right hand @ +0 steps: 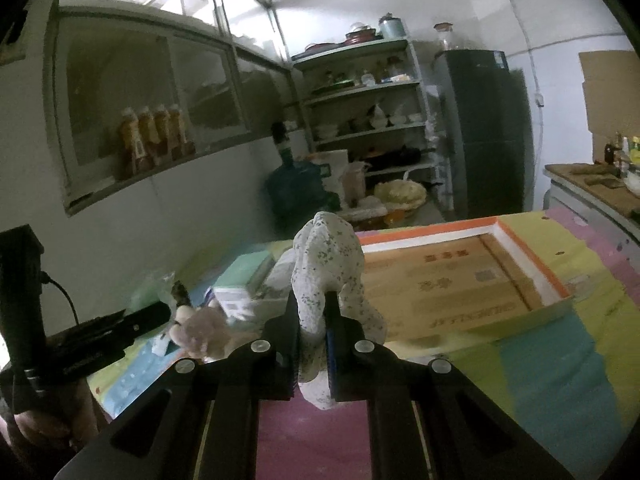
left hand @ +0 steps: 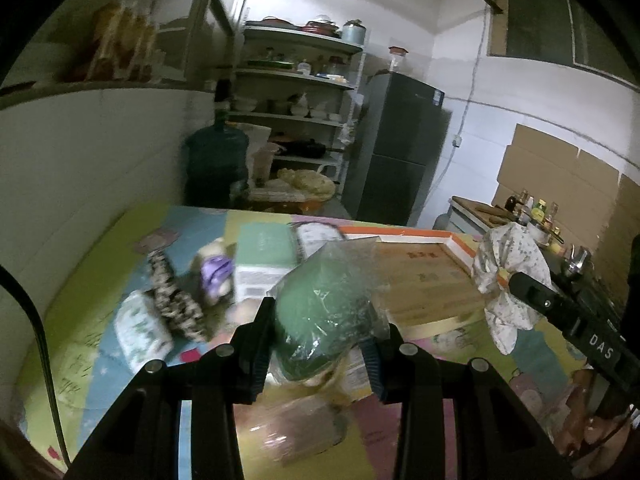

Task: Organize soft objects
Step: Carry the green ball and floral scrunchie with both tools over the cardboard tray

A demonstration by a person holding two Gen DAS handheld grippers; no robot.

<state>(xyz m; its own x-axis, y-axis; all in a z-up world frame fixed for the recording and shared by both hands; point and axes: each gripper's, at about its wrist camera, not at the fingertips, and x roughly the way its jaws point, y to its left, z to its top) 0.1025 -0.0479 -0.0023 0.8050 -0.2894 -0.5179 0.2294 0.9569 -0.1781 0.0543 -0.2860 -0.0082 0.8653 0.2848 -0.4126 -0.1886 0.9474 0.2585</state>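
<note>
Kitchen corner, dim, with a low table covered by a pastel patchwork mat (right hand: 560,344) filling the foreground. The landmark is a shallow cardboard tray (right hand: 460,284) with an orange and white rim, lying open on the mat's far right part; all places below are given relative to it. Behind the tray stands a dark refrigerator (left hand: 396,148), and left of that a white shelf rack (left hand: 296,92) crowded with bowls and pots, with a large blue water jug (left hand: 216,160) on the floor farther left. Left of the tray, lying on the mat, is a mint green box (left hand: 262,264), and beyond it a small plush toy with a purple middle (left hand: 216,272), a black and white speckled cloth (left hand: 174,300) and a white packet with green print (left hand: 140,328). The left gripper (left hand: 316,344) is raised just left of the tray's near corner, its fingers partly apart and pressed on either side of a green soft object in clear plastic wrap (left hand: 324,312), held clear of the mat. The right gripper (right hand: 312,320) is lifted in front of the tray's near left edge, its fingers drawn together and pinching a white cloth with small grey flecks (right hand: 326,256), which bunches above the fingers and hangs down below them.
</note>
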